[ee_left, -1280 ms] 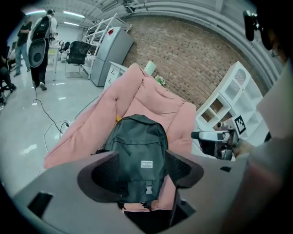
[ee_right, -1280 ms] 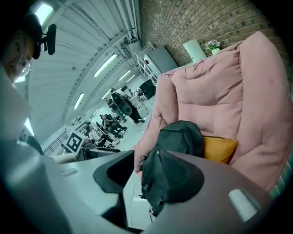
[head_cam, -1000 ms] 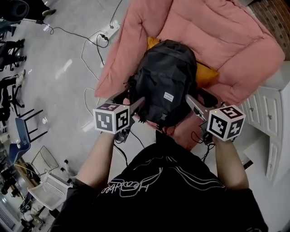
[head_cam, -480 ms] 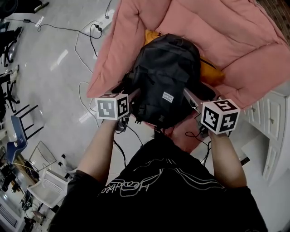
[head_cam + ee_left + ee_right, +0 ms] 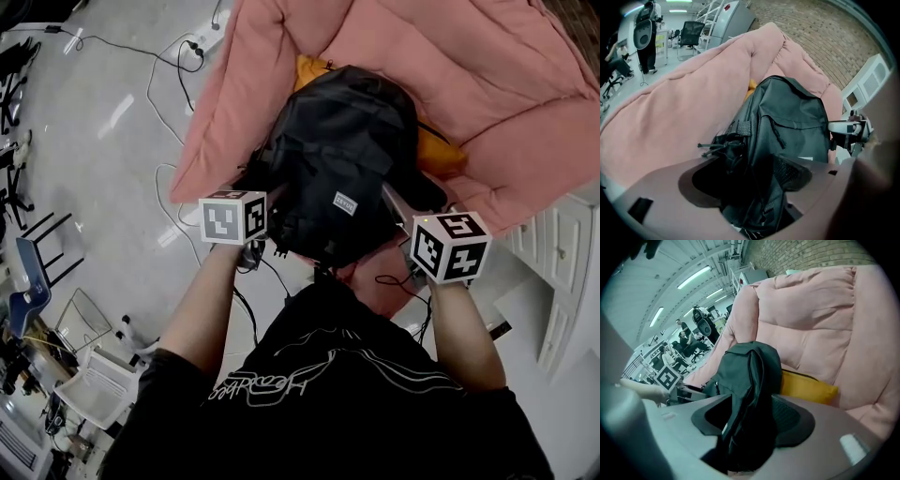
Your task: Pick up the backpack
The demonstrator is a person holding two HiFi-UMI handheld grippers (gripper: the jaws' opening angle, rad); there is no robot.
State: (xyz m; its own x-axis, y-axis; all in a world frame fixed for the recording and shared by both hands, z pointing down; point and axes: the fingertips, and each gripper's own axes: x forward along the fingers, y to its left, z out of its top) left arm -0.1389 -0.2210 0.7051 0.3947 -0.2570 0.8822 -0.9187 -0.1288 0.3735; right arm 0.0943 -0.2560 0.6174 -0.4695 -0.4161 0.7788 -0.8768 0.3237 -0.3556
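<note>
A black backpack (image 5: 337, 169) stands upright on a pink padded armchair (image 5: 487, 84), with a yellow cushion (image 5: 441, 155) behind it. My left gripper (image 5: 278, 208) is at the bag's lower left side and my right gripper (image 5: 398, 211) at its lower right side. In the left gripper view the backpack (image 5: 787, 122) fills the middle, and its side straps and fabric hang between the wide-open jaws of the left gripper (image 5: 750, 183). In the right gripper view the bag's edge (image 5: 745, 380) drops between the jaws of the right gripper (image 5: 750, 420), also spread wide. Neither pair of pads visibly squeezes the fabric.
Cables (image 5: 169, 84) and a power strip (image 5: 202, 47) lie on the grey floor left of the armchair. A white cabinet (image 5: 562, 253) stands close on the right. Chairs and a wire basket (image 5: 80, 323) crowd the far left. People sit at desks (image 5: 689, 345) in the distance.
Both grippers have sunk and closed in on the backpack's lower sides. The bag sits where it was on the armchair.
</note>
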